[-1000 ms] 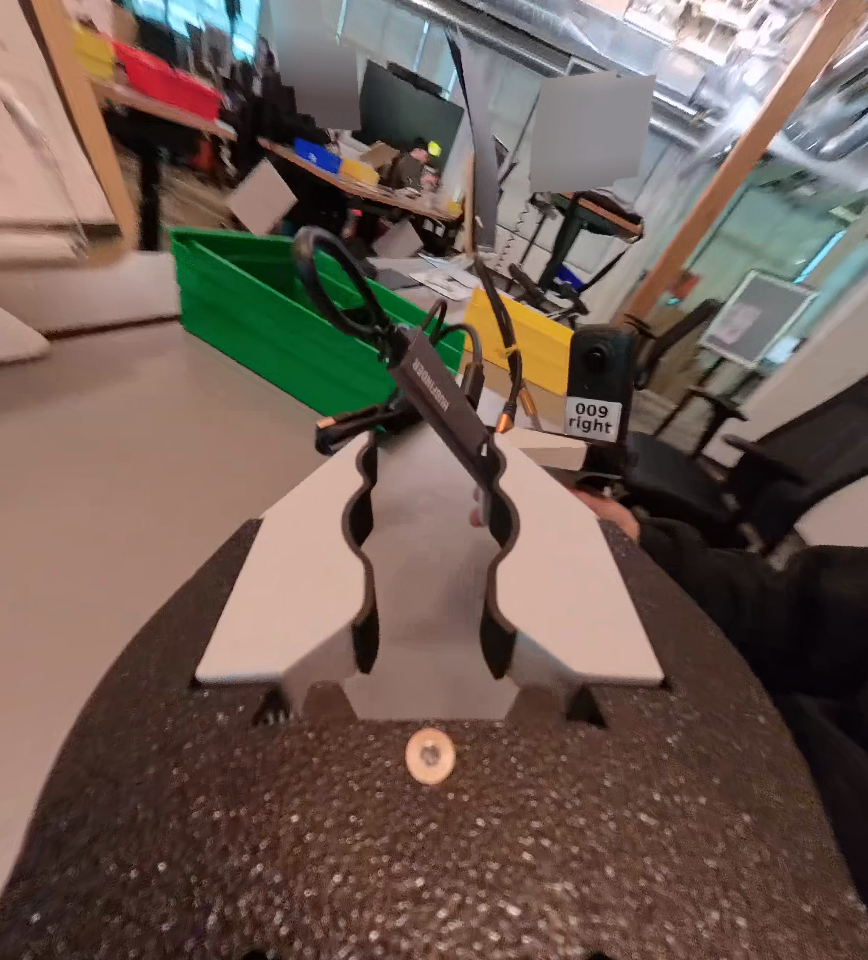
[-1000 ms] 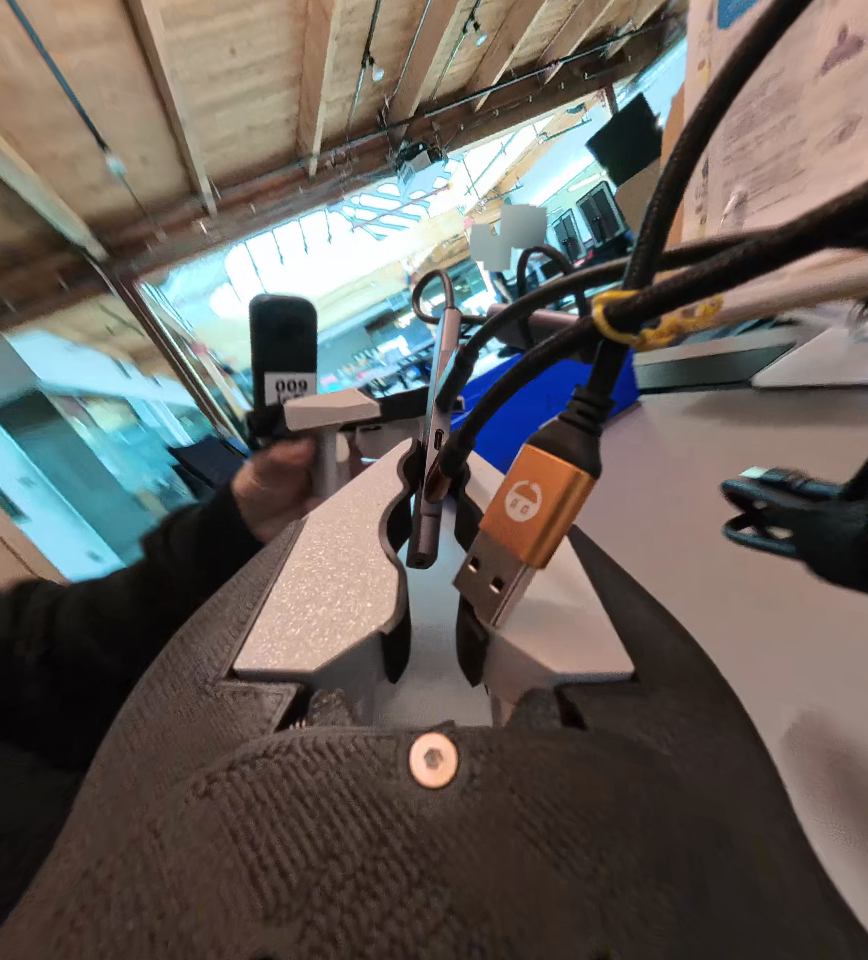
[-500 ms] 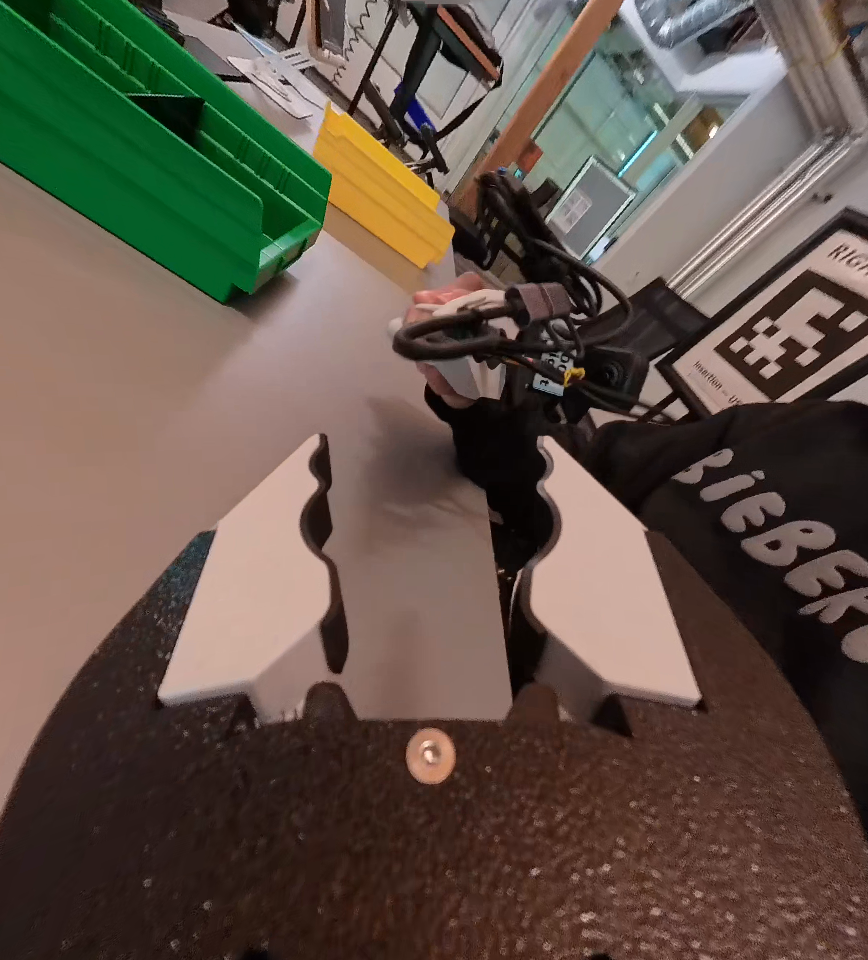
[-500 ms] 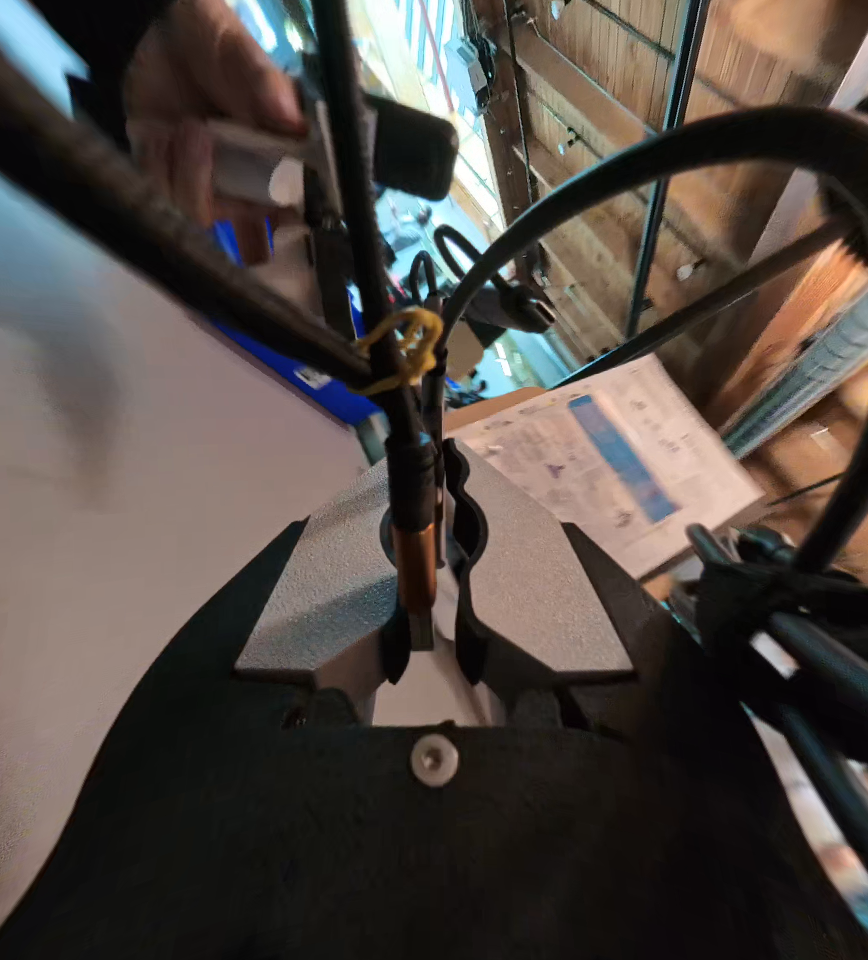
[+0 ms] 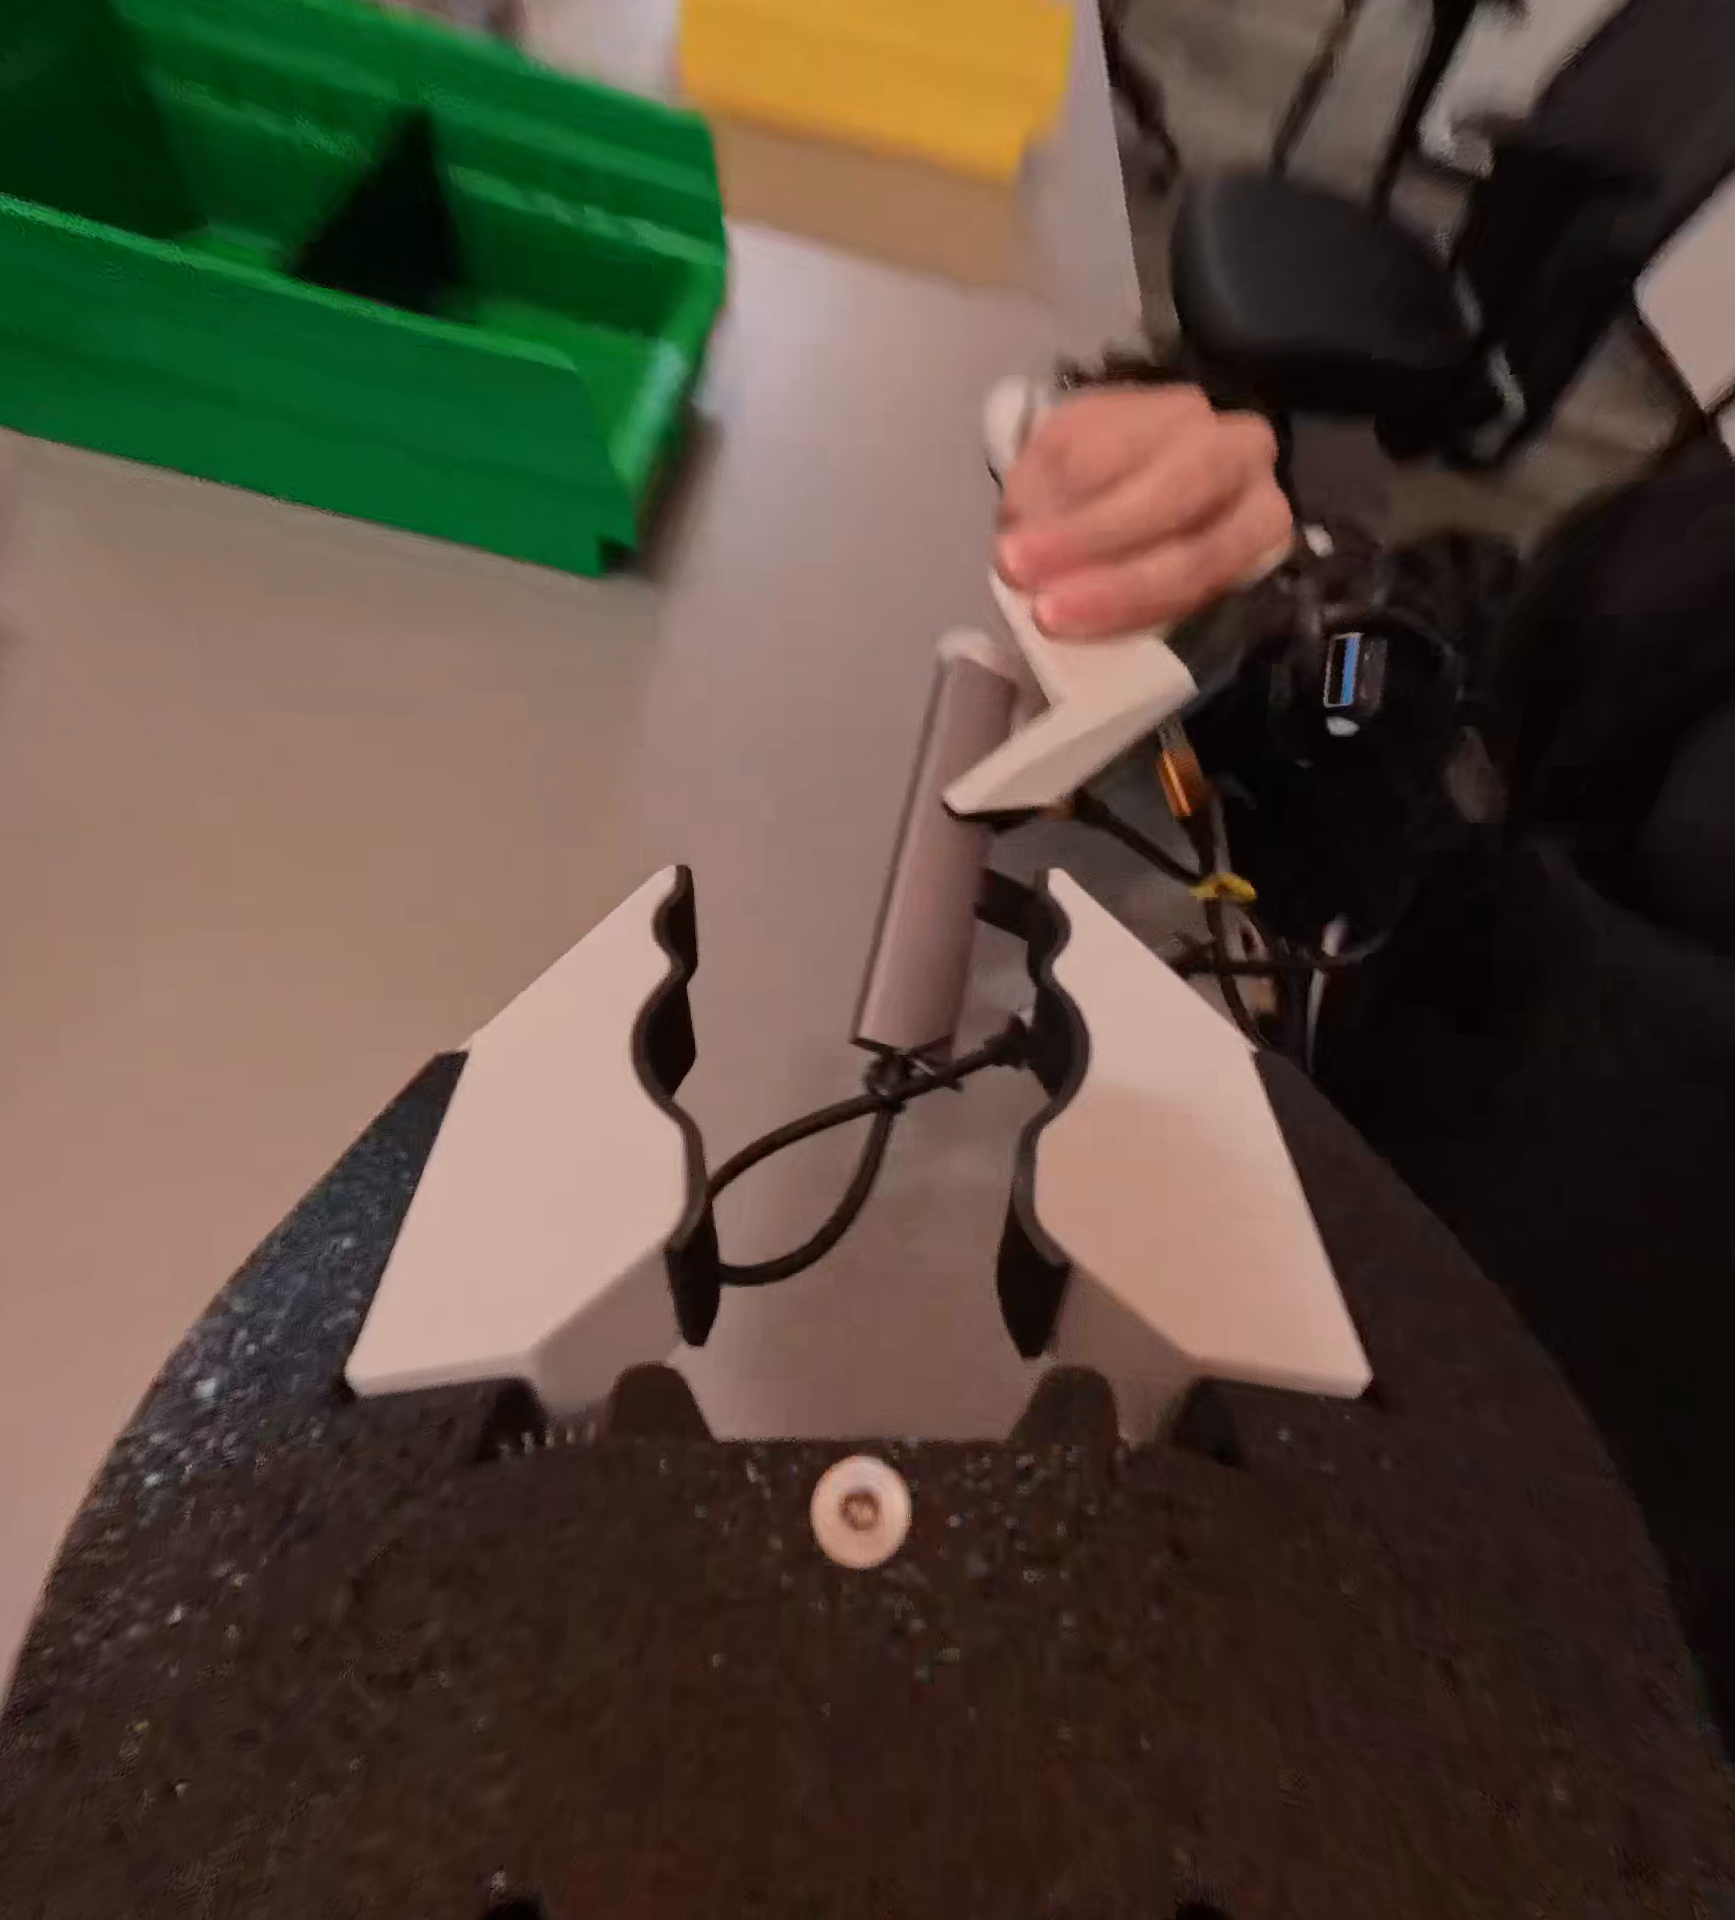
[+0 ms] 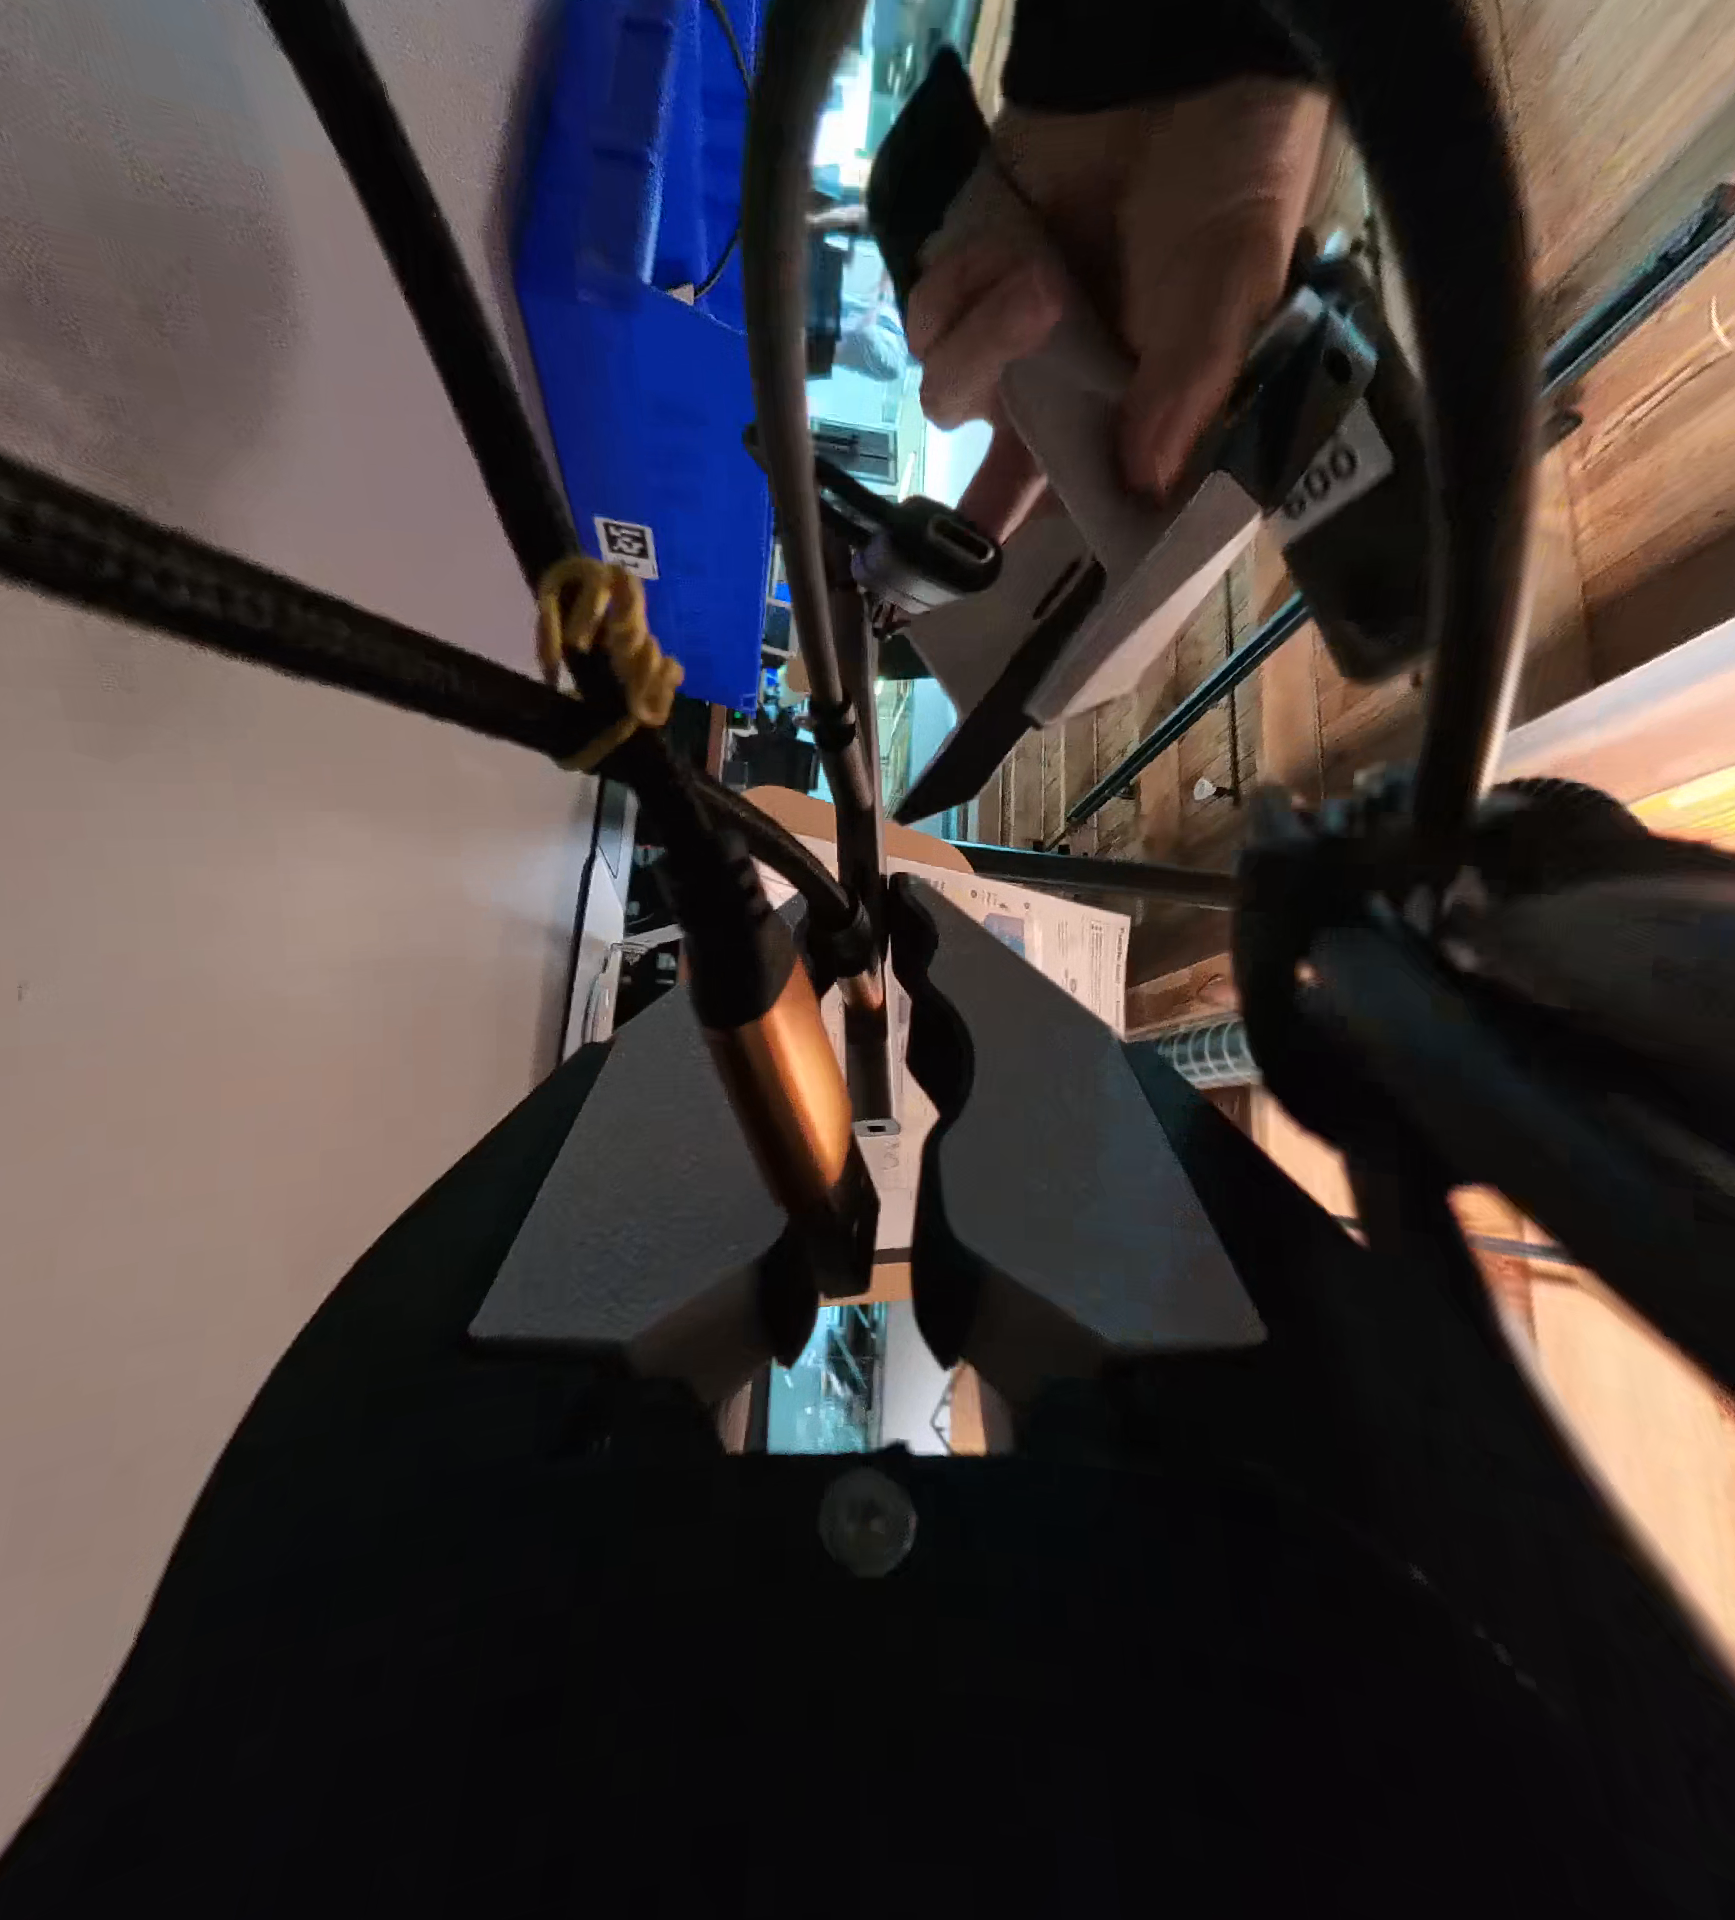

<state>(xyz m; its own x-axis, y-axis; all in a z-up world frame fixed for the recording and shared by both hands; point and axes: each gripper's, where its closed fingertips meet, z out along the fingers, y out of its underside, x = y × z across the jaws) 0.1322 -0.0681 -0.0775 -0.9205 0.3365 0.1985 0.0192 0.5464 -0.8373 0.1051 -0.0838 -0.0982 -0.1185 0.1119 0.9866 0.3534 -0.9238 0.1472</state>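
My left gripper [image 5: 865, 883] is open above the grey table [image 5: 271, 831]. The lower end of a slim grey USB hub [image 5: 930, 862] reaches between its fingers without touching them that I can see, and a thin black cable loop [image 5: 821, 1174] hangs from the hub. My right gripper [image 6: 868, 904] is shut on the hub's thin edge [image 6: 871, 1049], which a person's hand [image 5: 1143, 499] holds up at the table's right edge. An orange USB plug [image 6: 790, 1081] on a braided black cable [image 6: 219, 613] lies over its left finger. The left gripper's grey finger [image 6: 1102, 623] shows beyond.
A green bin [image 5: 323, 343] stands at the back left and a yellow bin [image 5: 873, 73] behind it. A blue bin [image 6: 634, 364] shows in the right wrist view. A tangle of black cables [image 5: 1341, 727] hangs right of the table, near a black chair [image 5: 1310, 281]. The left gripper's tips are roughly 5 centimeters from the right gripper's.
The left gripper swung away from the hub with its jaws opening wider, and now faces it again with the hub's end between its fingers. The right gripper rolled over, still gripping the hub.
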